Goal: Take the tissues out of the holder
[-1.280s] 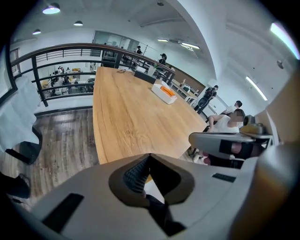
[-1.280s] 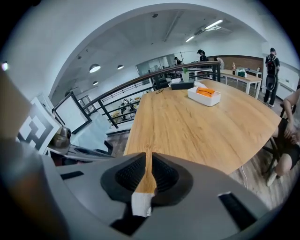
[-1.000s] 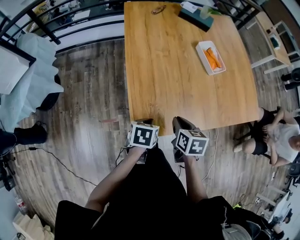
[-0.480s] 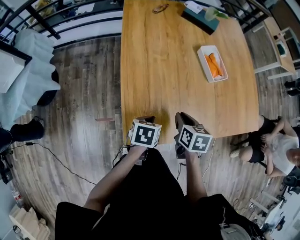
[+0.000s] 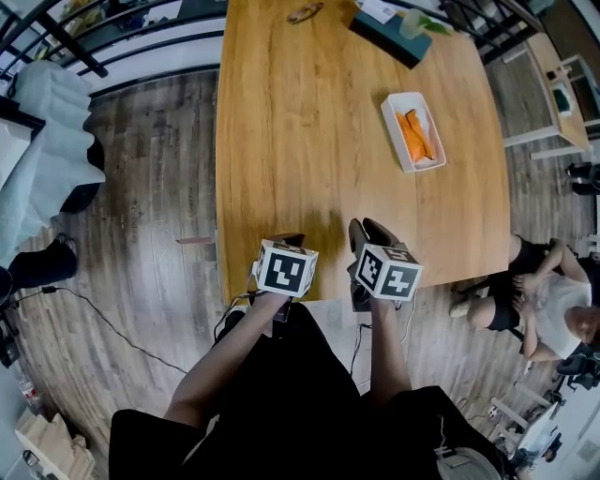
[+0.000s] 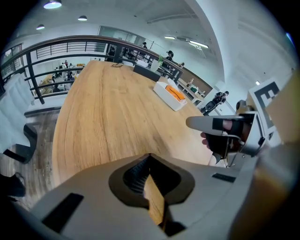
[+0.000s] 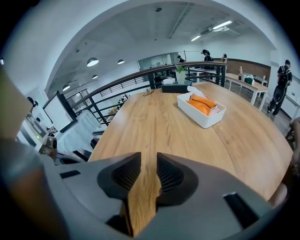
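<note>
A white tray (image 5: 393, 131) of orange pieces (image 5: 412, 137) sits on the wooden table (image 5: 300, 141), well ahead of the right gripper (image 5: 367, 233). A seated person (image 5: 551, 292) is off to its right.

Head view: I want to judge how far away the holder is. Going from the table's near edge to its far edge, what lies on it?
White tray with orange pieces → dark tissue holder with a tissue sticking out. The small item at the far edge is left out, since its depth overlaps the holder's.
</note>
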### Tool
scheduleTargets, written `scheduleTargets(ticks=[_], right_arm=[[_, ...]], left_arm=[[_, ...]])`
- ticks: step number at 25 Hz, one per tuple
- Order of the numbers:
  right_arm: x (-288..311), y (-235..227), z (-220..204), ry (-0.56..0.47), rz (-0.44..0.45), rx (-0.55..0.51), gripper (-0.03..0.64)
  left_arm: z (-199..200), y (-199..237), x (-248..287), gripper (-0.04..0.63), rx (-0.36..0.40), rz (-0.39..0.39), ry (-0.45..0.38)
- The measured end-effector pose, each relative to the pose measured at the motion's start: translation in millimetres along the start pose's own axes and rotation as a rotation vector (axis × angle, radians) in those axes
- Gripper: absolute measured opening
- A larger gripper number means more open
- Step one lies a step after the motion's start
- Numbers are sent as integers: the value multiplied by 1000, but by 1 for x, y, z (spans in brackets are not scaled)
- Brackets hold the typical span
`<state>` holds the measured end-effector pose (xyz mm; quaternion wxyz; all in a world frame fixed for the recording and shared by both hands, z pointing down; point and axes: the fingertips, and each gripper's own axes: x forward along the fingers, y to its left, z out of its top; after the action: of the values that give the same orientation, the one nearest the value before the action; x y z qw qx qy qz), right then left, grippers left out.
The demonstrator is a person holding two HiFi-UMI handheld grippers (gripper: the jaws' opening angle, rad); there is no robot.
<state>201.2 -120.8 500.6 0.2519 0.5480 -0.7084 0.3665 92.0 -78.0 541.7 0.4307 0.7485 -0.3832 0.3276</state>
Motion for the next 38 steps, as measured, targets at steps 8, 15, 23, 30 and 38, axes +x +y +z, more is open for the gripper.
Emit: scheduleTargets(ticks=[8,15,23,30,38], right_arm=[[13,-32,21,-2,-11,-1,104],[20,-55,41,-25,-39,-23,123],[27,-90,73,-50,-104,-102,150],[34,-120,96,-70,-142,-125,164],[41,-149,119,-78,-200,-157,179]], left_arm=[[19,-11,22,8,-2,3,7],[28,-16,33,8,1,1,6],[28,-26,44,8,-10,-9,23],[31,-25,57,8,-9,-8,29],[49,-28,69,8,4,-14,31]])
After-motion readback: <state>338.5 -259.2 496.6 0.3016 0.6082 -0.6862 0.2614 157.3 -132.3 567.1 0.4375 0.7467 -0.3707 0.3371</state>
